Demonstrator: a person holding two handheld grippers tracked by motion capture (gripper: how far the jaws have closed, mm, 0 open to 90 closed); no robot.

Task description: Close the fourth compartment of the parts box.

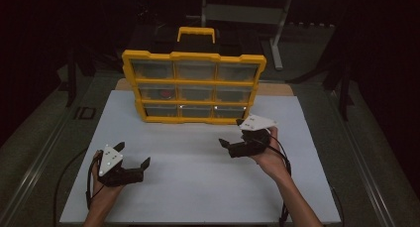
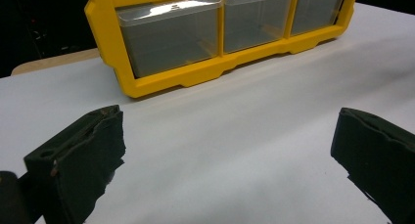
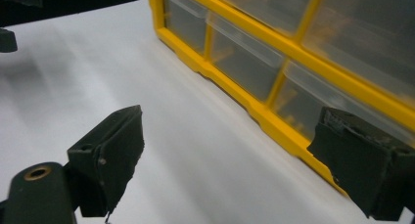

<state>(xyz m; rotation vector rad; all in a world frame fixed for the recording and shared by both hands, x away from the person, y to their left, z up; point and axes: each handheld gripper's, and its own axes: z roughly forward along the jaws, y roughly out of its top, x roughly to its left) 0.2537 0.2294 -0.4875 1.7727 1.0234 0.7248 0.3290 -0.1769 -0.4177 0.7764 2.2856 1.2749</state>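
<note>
A yellow drawer cabinet (image 1: 194, 82) with three rows of clear drawers stands upright at the far side of the white board (image 1: 198, 182). Something red (image 1: 167, 93) lies in the middle row's left drawer. My left gripper (image 1: 132, 154) rests low at the near left, open, with bare board between its jaws. Its own view has the left gripper (image 2: 230, 136) facing the cabinet's (image 2: 122, 62) bottom row from a distance. My right gripper (image 1: 231, 133) is open and empty just in front of the cabinet's lower right corner. In its own view the right gripper (image 3: 230, 136) sits beside the yellow base (image 3: 254, 109).
Behind the cabinet sits a black case with a yellow handle (image 1: 196, 33). A grey metal stand (image 1: 277, 38) rises at the back right. The board's near and side edges drop to a darker table with a rail (image 1: 34, 167) at the left.
</note>
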